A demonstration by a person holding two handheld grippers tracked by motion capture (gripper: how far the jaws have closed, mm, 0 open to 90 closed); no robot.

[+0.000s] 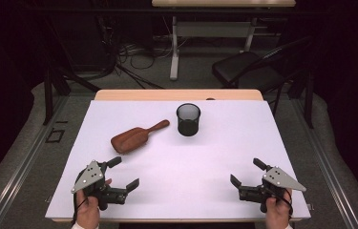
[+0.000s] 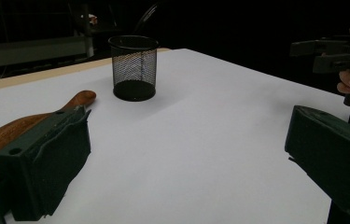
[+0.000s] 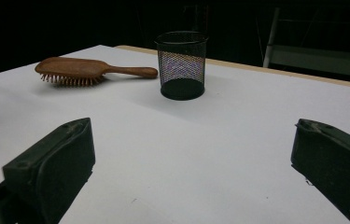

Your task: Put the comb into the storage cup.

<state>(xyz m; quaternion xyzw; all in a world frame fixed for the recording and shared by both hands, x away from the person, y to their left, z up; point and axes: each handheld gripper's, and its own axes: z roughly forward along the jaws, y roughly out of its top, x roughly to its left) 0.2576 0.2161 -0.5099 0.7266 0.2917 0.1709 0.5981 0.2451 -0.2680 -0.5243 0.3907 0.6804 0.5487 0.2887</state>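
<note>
A: The wooden hairbrush (image 1: 136, 137) lies bristles down, left of the mesh cup (image 1: 188, 119), mid-table.

B: The left gripper (image 1: 123, 172) and right gripper (image 1: 247, 173) both gape empty, near edge. I'd pinch the handle, then lift.

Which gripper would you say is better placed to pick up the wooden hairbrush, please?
Probably the left gripper: the hairbrush lies just beyond its open jaws, left of the mesh cup; the right gripper sits across the table.
</note>
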